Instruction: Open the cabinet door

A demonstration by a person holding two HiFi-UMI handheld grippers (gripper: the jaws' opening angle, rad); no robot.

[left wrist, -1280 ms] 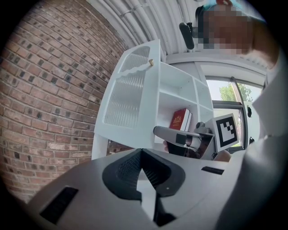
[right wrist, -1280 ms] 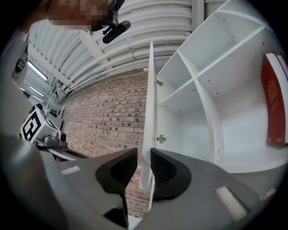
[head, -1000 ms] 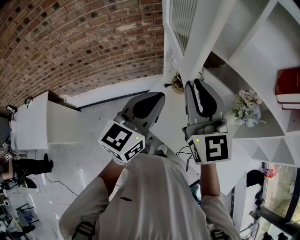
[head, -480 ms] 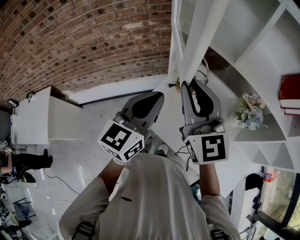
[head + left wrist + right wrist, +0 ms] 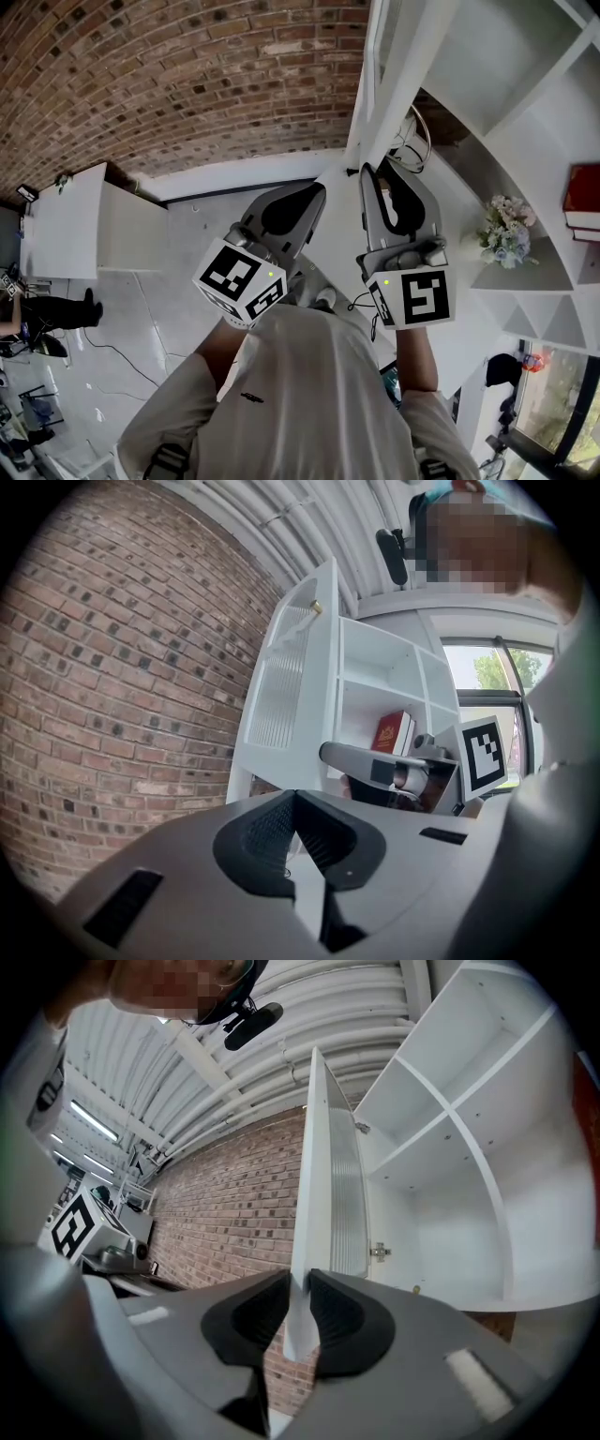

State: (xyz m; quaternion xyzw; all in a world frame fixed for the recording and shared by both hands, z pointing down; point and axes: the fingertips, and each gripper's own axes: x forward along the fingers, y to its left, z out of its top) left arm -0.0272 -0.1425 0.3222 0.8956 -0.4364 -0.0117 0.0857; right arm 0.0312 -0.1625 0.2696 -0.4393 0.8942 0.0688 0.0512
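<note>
Right claw (image 5: 298,1290): clamped on the thin white free edge of the cabinet door (image 5: 345,1204); one dark pad lies flat on each face of it, and the jaws stand only as far apart as the panel is thick. In the head view the right claw (image 5: 371,171) meets the cabinet door (image 5: 403,84) at its near corner.

Left claw (image 5: 293,797): jaws pressed together at the tips, nothing between them. In the head view the left claw (image 5: 314,192) hangs free just beside the right one, touching neither it nor the door.

Cabinet door, position: swung out from the cabinet (image 5: 450,1147), seen nearly edge-on from the right gripper view, its ribbed panel facing the open shelves (image 5: 441,1129); a hinge (image 5: 379,1252) shows at the back.

Inside the cabinet: a red book (image 5: 583,206) and a bunch of flowers (image 5: 503,230), well apart from both claws.

Hard to make out: a thin wire loop (image 5: 415,141) just beyond the right claw's tips; I cannot tell what it is.

Cut off: the door's upper part and the cabinet's right side run out of the head view.

Farthest: brick wall (image 5: 169,84).
</note>
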